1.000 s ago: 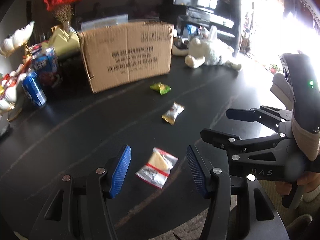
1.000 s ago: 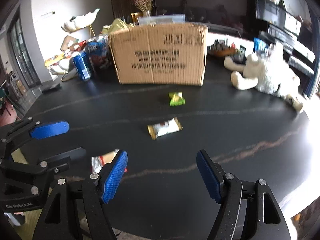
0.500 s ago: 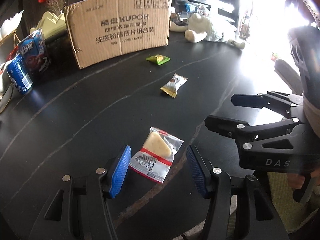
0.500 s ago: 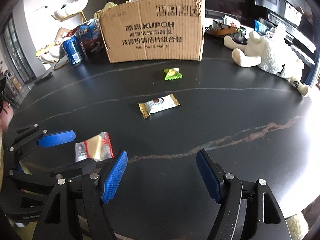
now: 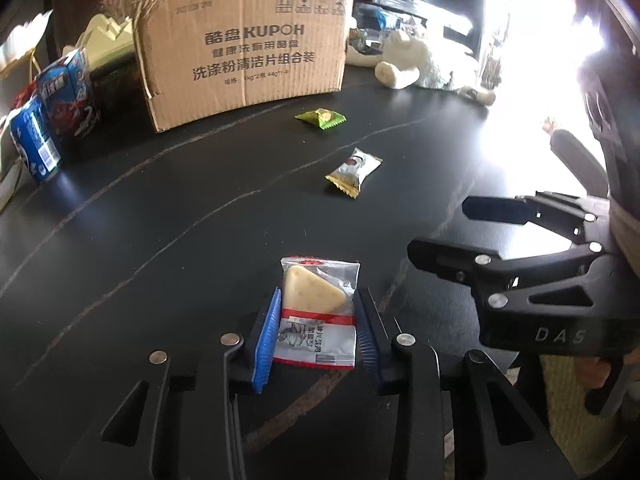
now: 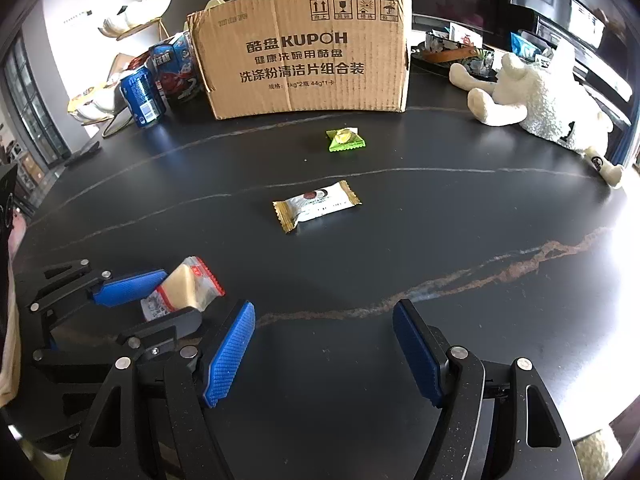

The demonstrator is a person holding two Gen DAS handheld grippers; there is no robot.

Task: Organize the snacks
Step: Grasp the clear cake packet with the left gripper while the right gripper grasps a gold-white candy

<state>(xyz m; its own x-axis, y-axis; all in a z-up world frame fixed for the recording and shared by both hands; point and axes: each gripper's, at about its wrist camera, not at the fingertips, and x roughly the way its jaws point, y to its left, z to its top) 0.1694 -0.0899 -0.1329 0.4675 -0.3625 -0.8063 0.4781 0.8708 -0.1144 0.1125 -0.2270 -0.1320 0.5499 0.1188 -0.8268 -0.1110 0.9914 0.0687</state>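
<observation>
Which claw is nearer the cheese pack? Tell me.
Left. The left claw straddles the cheese pack, its jaws closing on the wrapper's sides. The right claw hangs open over bare table, off to the pack's right.

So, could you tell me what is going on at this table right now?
A person is sorting snacks with two handheld grippers. The left gripper is closing its jaws around a clear-wrapped biscuit packet lying on the black table. The right gripper hangs open over bare table, holding nothing. A gold-ended candy and a green candy lie loose before the cardboard box.
</observation>
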